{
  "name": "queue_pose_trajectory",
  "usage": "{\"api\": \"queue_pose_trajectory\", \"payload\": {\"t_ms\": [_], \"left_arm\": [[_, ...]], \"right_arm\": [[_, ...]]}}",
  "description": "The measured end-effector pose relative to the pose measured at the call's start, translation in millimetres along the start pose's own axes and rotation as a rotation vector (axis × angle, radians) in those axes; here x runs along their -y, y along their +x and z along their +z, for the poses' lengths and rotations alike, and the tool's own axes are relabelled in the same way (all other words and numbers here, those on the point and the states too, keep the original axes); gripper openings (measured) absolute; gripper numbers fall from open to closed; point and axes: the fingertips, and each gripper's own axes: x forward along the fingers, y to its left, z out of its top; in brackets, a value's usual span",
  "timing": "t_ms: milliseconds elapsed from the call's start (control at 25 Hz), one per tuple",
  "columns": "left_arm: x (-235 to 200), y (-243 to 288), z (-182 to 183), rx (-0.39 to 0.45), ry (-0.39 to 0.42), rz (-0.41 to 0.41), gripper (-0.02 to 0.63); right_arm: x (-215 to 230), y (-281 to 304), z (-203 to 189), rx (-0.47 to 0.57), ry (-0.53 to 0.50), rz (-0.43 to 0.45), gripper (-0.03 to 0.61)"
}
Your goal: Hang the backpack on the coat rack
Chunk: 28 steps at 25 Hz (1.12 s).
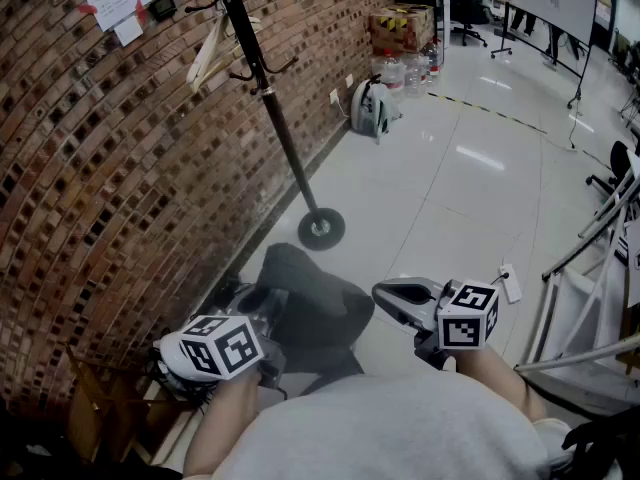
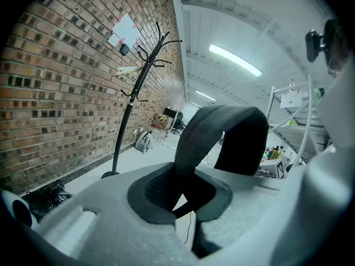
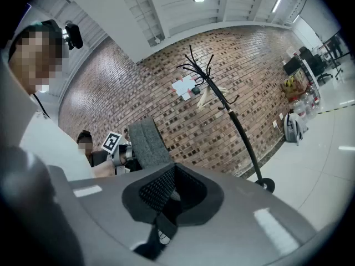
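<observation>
Left gripper has its jaws nearly together, pinching a wide padded strap that loops up out of them. The right gripper is likewise clamped on a grey strap that rises from its pads. Between the two grippers hangs the dark grey backpack, near the person and just right of the brick wall. It is well apart from the coat rack, which stands farther along the wall on a round base.

Nothing shows whether the held backpack is open or shut, or what is in it. A cardboard box sits far off by the wall, its contents not visible. Clear bottles cluster below it, too small to count.

Counted: two grippers, one coat rack, one box, and two backpacks, the second backpack being a pale one on the floor far along the wall.

The rack's top is cut off by the head view's upper edge, and a pale thing hanging on it is hard to make out. The held backpack's near part is hidden behind the person's grey top.
</observation>
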Motion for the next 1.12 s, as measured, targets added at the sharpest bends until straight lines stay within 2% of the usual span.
{"api": "queue_pose_trajectory", "payload": {"t_ms": [240,440,1120], "left_arm": [[-33,18,16,0.011,-0.021,-0.004,0.02],[-72,46,45,0.032,-0.036,-0.013,0.02],[-244,206,175,-0.043,-0.025,-0.07,0.02]], "right_arm": [[19,23,10,-0.013,-0.016,-0.016,0.002],[50,54,31,-0.018,-0.028,-0.036,0.002],[225,232,140,-0.016,0.037,-0.121,0.0]]}}
